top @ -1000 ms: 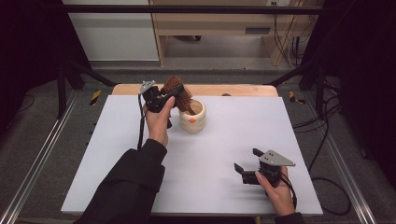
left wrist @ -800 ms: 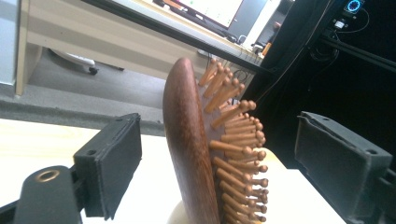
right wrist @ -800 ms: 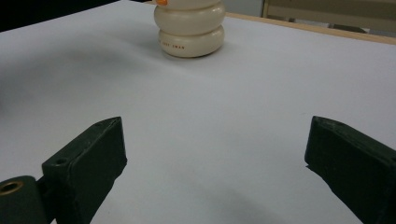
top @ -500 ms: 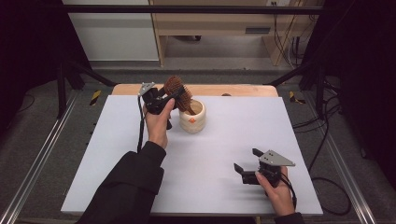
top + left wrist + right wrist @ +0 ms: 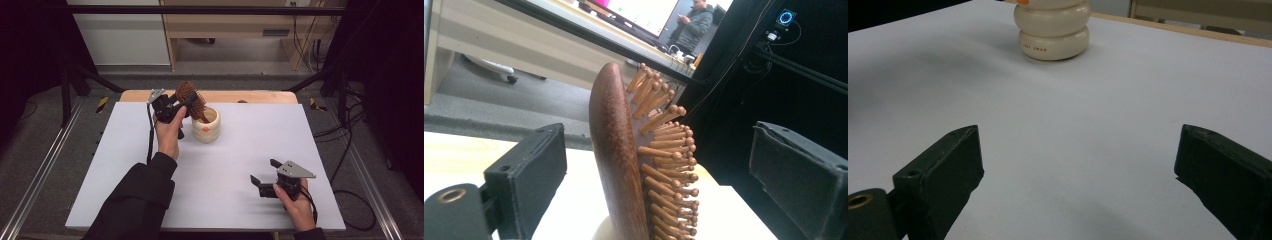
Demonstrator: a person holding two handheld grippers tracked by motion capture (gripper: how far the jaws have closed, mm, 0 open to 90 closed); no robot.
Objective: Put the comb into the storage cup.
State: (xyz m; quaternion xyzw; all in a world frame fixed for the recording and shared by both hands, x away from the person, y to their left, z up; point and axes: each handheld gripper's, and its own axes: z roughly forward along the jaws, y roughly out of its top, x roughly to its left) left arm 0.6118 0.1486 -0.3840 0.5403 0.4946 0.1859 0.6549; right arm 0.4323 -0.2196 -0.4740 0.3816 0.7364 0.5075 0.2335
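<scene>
The white table (image 5: 125, 165) carries one thing, a cream ribbed cup (image 5: 206, 128) standing toward its far edge, left of centre, and the wooden paddle hairbrush (image 5: 190, 96) stands in that cup handle-down, its head leaning out over the rim toward the left gripper (image 5: 172, 107). In the left gripper view the brush head (image 5: 616, 165) rises edge-on between the two black jaws, smooth back toward the left jaw and bristle pins toward the right, with a clear gap on both sides: the jaws have just been opening and now stand wide apart, touching nothing, so the brush appears to rest on its own in the cup. The step in hand looks like the release after dropping the brush in. To finish it well, the left hand (image 5: 168, 135) should draw the gripper straight back along the line of its jaws, away from the cup, keeping the head centred in the gap so that neither pad catches the pins or nudges the back and tips the leaning brush or the cup. The right gripper (image 5: 264, 184) lies well apart on the near right of the table, its jaws spread over bare surface, and need not move.
</scene>
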